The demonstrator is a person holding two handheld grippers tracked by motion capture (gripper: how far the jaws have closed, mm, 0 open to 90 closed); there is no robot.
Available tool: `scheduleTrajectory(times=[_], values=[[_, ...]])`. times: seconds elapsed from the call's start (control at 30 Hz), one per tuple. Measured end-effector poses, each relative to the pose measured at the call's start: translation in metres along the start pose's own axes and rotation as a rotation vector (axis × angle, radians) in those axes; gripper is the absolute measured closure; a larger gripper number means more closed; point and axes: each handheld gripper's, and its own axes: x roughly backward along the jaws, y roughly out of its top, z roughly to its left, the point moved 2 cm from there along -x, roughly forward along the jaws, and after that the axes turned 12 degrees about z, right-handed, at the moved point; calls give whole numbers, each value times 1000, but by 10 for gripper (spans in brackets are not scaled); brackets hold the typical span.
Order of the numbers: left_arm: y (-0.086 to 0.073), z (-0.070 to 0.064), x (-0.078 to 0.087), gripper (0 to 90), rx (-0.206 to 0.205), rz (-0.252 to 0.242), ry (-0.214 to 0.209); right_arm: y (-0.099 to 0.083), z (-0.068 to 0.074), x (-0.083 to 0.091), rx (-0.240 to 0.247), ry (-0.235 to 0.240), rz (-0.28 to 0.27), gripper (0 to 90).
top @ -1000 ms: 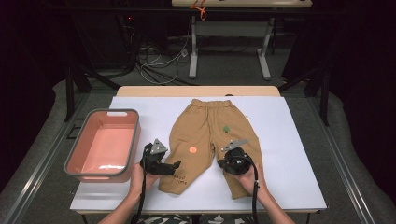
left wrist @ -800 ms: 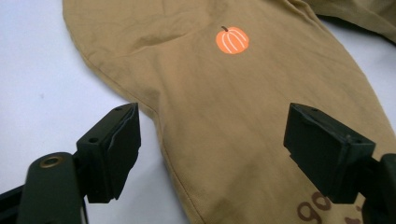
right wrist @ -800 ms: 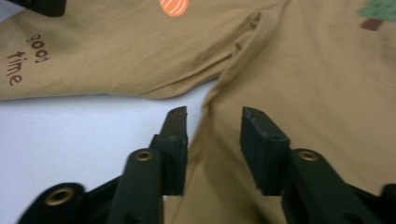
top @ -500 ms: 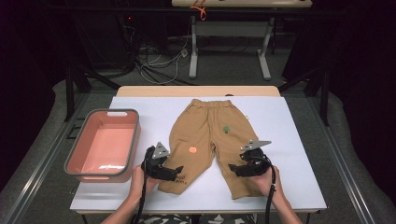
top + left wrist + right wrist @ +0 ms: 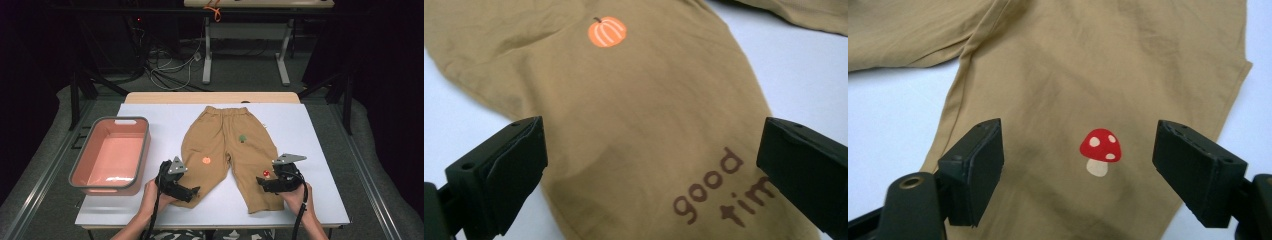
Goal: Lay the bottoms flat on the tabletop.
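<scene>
Tan child's trousers (image 5: 225, 145) lie flat on the white table (image 5: 310, 135), waistband far, legs toward me. An orange pumpkin print (image 5: 607, 32) and brown lettering mark the left leg; a red mushroom print (image 5: 1100, 147) marks the right leg. My left gripper (image 5: 192, 192) is open over the left leg's hem (image 5: 649, 165), its jaws spread wide either side of the cloth. My right gripper (image 5: 262, 184) is open low over the right leg (image 5: 1108, 90), jaws straddling the mushroom. Neither holds anything.
A pink tub (image 5: 111, 155) with a grey rim stands on the table's left side. White table surface lies bare right of the trousers. Beyond the far edge are cables and a second table's legs (image 5: 207, 55).
My right gripper shifted right and turned, from over the right leg's inner hem to its outer side. The left gripper settled slightly lower at the left hem.
</scene>
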Motion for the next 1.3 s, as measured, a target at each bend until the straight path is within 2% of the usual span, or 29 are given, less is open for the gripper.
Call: scheduleTrajectory(times=[0.17, 0.27, 0.37, 0.5, 0.67, 0.83, 1.03, 1.13, 1.3], values=[[1, -8, 1, 0, -33, 7, -23, 0, -3, 0, -10, -8, -16, 202], [1, -15, 1, 19, -74, 11, -39, -1, -5, 1, -13, -18, -19, 201], [1, -24, 3, 121, -124, 11, -51, 0, -6, 1, -9, -27, -33, 201], [1, -32, 1, 174, -155, 28, -61, 0, -7, 2, -11, -35, -37, 203], [1, -37, -2, 342, -211, 63, -68, 0, -8, 3, -12, -44, -34, 206], [1, -40, -4, 466, -243, 76, -81, 0, -8, 2, -12, -45, -36, 206], [-1, -40, -6, 601, -252, 86, -85, 1, -8, 2, -12, -41, -31, 206], [-1, -38, -7, 640, -248, 89, -89, 0, -8, 1, -17, -42, -27, 206], [-2, -36, -8, 678, -217, 76, -93, 1, -8, 1, -15, -40, -30, 206]])
